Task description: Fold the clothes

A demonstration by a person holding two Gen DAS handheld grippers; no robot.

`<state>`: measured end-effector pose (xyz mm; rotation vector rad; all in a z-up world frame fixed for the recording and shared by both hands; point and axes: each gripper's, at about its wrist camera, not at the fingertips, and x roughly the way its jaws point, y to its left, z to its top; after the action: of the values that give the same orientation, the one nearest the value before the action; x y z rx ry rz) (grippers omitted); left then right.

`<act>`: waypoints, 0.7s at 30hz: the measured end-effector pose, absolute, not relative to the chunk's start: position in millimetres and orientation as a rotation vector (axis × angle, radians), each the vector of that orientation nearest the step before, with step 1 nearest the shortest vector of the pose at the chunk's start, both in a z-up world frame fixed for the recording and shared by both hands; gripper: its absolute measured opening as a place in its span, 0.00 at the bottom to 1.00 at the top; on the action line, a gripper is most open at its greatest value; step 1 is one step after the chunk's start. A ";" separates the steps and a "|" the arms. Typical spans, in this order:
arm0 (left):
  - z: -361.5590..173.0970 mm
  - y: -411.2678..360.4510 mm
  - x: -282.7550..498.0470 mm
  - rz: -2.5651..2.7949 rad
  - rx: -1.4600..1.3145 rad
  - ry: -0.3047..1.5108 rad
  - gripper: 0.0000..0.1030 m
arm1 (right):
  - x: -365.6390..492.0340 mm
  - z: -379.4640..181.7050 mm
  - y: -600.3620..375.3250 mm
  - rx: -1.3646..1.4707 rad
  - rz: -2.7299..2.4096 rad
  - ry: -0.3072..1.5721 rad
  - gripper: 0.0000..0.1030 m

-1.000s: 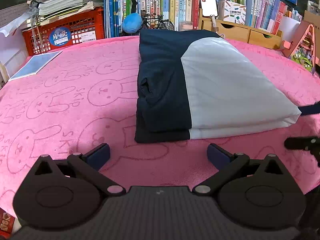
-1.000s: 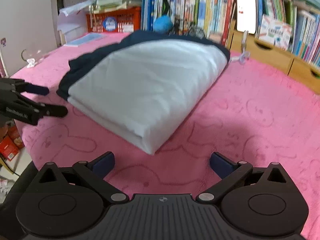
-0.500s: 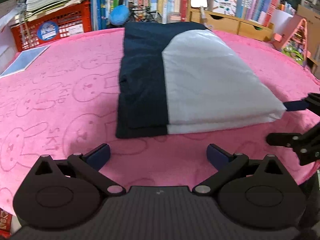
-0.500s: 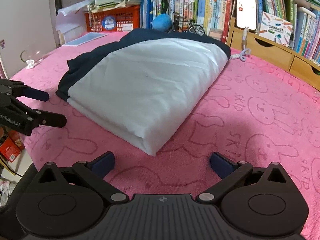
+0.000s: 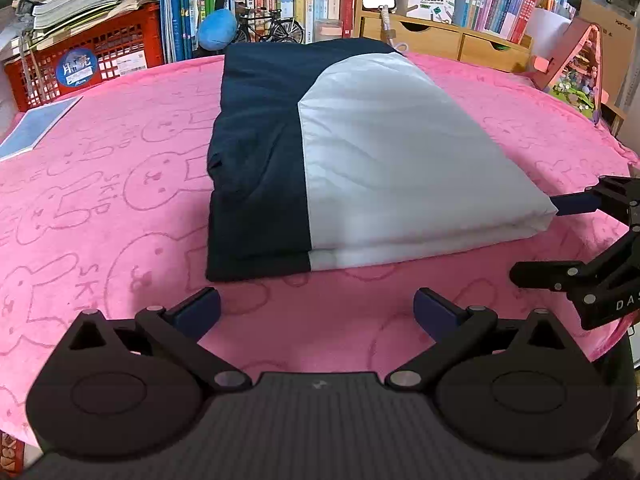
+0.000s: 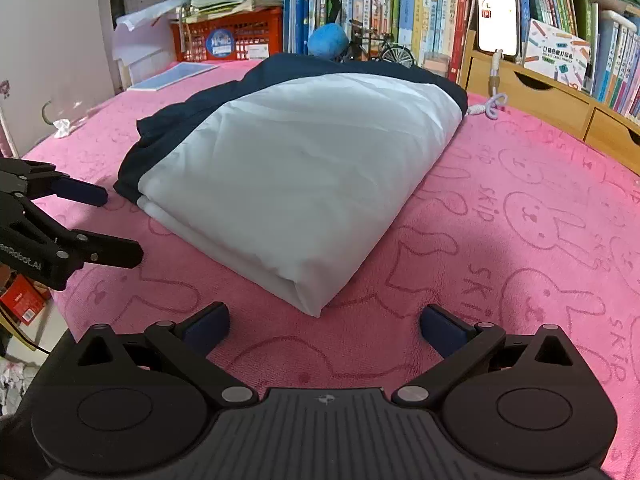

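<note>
The garment [image 5: 352, 168] lies folded just ahead of both my wide-open, empty jaws, left gripper [image 5: 316, 312] and right gripper [image 6: 324, 326], so I judge only tidying or withdrawing remains.

We saw a table covered by a pink rabbit-print cloth [image 5: 100, 208]. On it lay a folded navy-and-white garment [image 5: 360, 160], roughly central. Near the far left edge rested a flat blue booklet [image 5: 34, 128], well apart from the garment, and a crumpled white scrap [image 6: 62, 128] sat there too.
</note>
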<state>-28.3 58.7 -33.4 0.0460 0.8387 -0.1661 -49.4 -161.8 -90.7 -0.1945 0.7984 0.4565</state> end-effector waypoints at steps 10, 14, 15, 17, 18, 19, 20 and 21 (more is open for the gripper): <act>-28.4 63.2 -23.0 -0.187 -0.016 0.846 1.00 | -46.3 -83.9 -159.3 -0.196 0.447 0.799 1.00; -30.2 64.9 -20.8 -0.158 -0.026 0.852 1.00 | -44.9 -83.5 -158.7 -0.199 0.440 0.801 1.00; -30.3 65.0 -20.5 -0.151 -0.024 0.852 1.00 | -45.0 -83.9 -158.3 -0.200 0.441 0.803 1.00; -30.4 65.2 -20.0 -0.147 -0.025 0.851 1.00 | -45.6 -84.7 -156.6 -0.209 0.441 0.805 1.00; -30.4 65.6 -19.7 -0.148 -0.027 0.851 1.00 | -46.1 -85.1 -155.7 -0.215 0.441 0.805 1.00; -30.3 65.7 -19.7 -0.147 -0.028 0.850 1.00 | -46.5 -85.5 -154.9 -0.221 0.441 0.805 1.00; -30.4 65.6 -19.7 -0.146 -0.028 0.849 1.00 | -47.0 -85.9 -154.1 -0.225 0.441 0.806 1.00; -30.5 65.3 -19.9 -0.145 -0.029 0.847 1.00 | -47.3 -86.3 -153.5 -0.228 0.441 0.806 1.00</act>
<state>-19.9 65.3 -30.5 -0.0287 0.8466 -0.1447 -47.3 -153.5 -86.3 -0.2278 0.8057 0.4408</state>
